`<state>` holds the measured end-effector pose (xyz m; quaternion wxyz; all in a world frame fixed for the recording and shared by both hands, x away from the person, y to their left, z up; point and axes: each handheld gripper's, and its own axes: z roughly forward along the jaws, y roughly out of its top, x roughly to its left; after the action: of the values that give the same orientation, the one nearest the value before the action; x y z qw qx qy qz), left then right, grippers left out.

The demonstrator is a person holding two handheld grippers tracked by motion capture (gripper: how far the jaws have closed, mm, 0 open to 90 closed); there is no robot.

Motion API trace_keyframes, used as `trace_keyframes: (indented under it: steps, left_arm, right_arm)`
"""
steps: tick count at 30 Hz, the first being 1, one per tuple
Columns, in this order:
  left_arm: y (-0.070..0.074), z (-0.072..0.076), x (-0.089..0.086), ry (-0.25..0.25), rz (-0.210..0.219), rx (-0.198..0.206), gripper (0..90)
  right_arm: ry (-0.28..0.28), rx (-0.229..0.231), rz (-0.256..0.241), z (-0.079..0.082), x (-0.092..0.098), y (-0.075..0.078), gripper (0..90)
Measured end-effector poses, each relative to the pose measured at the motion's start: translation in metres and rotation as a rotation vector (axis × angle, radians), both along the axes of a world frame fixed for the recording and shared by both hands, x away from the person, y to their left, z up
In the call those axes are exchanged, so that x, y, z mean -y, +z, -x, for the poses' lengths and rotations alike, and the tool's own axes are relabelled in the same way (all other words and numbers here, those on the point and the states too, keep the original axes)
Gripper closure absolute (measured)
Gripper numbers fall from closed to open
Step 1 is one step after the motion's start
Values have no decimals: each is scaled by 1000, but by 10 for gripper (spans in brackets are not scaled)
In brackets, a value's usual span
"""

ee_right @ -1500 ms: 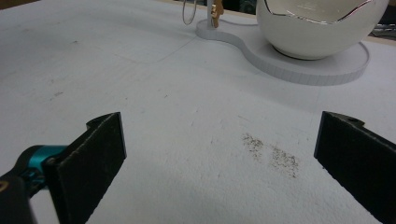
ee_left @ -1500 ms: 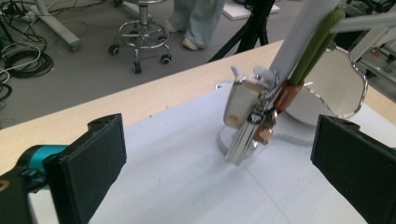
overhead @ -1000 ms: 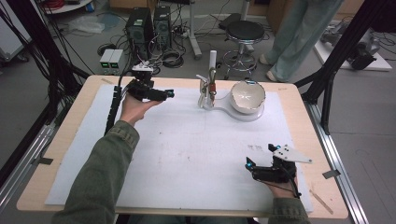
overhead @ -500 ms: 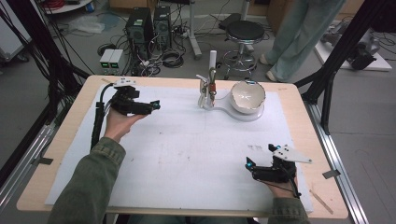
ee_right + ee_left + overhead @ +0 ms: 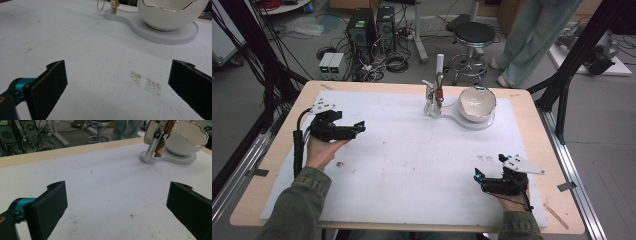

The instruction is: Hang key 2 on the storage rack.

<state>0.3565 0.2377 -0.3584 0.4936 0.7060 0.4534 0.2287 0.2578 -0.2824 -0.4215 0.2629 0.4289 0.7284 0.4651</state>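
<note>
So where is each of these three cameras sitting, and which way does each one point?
High view: above the person's side, looking forward and down on the table; forearms, left claw and right claw show.
Left gripper view: rides the left claw, facing the key stand and white bowl; open jaws show.
Right gripper view: rides the right claw, facing the bowl; open jaws show.
All share the bowl.

The worktop (image 5: 532, 107) shows pale, matt wood at its rim, under a white matt sheet (image 5: 412, 155) with faint scuffs and specks. At twelve o'clock, a glossy white bowl (image 5: 478, 101) with a shiny rim sits on a matt white base (image 5: 172, 33). The tongs (image 5: 117, 202) look like matt black plastic, pads rough-faced.
</note>
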Motion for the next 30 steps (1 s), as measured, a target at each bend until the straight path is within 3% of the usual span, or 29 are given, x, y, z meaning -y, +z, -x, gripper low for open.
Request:
trace_keyframes:
  steps: [18,30]
  left_arm:
    - [-17,40,-31,86,-4,76,38]
    - [-40,64,-50,176,9,103,38]
  right_arm:
    - [-13,4,-12,0,0,0,10]
    - [-68,36,-46,4,4,2,10]
